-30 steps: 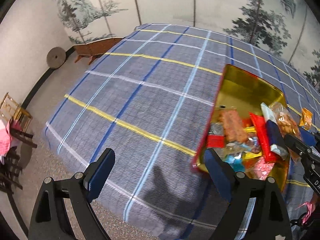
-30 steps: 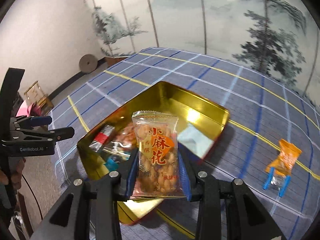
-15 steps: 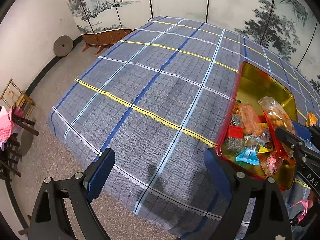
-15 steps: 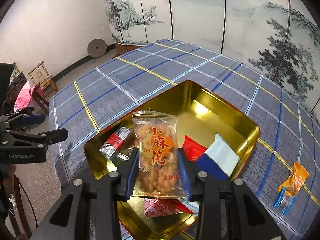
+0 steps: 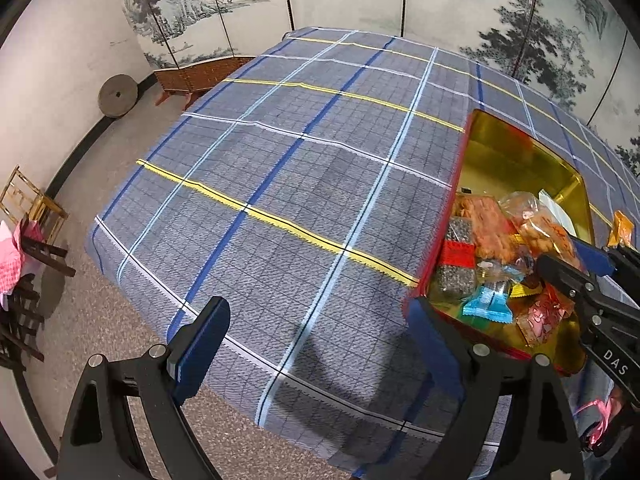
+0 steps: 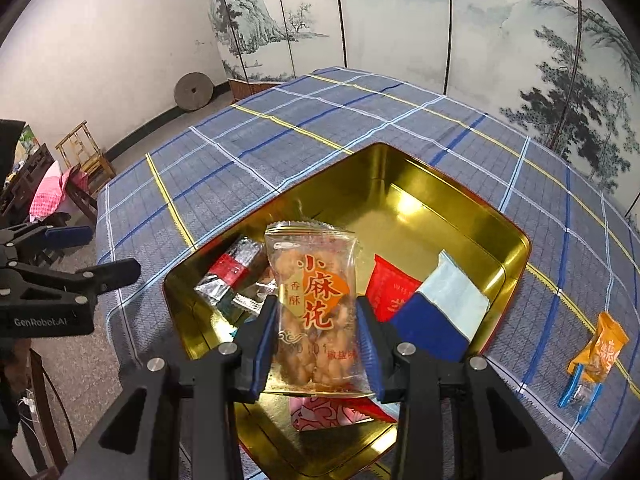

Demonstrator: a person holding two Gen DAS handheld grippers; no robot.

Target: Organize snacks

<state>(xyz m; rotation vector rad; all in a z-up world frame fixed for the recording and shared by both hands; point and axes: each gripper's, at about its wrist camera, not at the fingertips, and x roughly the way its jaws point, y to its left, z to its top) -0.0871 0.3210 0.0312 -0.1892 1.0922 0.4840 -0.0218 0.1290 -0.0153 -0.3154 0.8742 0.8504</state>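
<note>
Painted screens (image 6: 400, 20) are standing behind a desk (image 5: 300, 184) draped in blue plaid. Above the gold tin (image 6: 420, 216), the right gripper (image 6: 316, 344) is holding a clear snack packet (image 6: 316, 300), fingers clamped on its sides. Off to the side, the left gripper (image 5: 316, 348) is hovering with fingers wide apart, gripping nothing.

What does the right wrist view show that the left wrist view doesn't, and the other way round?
Only the right wrist view: the printed front of the clear fried-twist snack packet clamped in the right gripper, and the blue-and-white packet.
Only the left wrist view: the light-blue candy wrapper in the tin, and the open, empty left gripper seen from behind.
Both: the gold rectangular tin, the plaid tablecloth, and the orange packet lying outside the tin.
</note>
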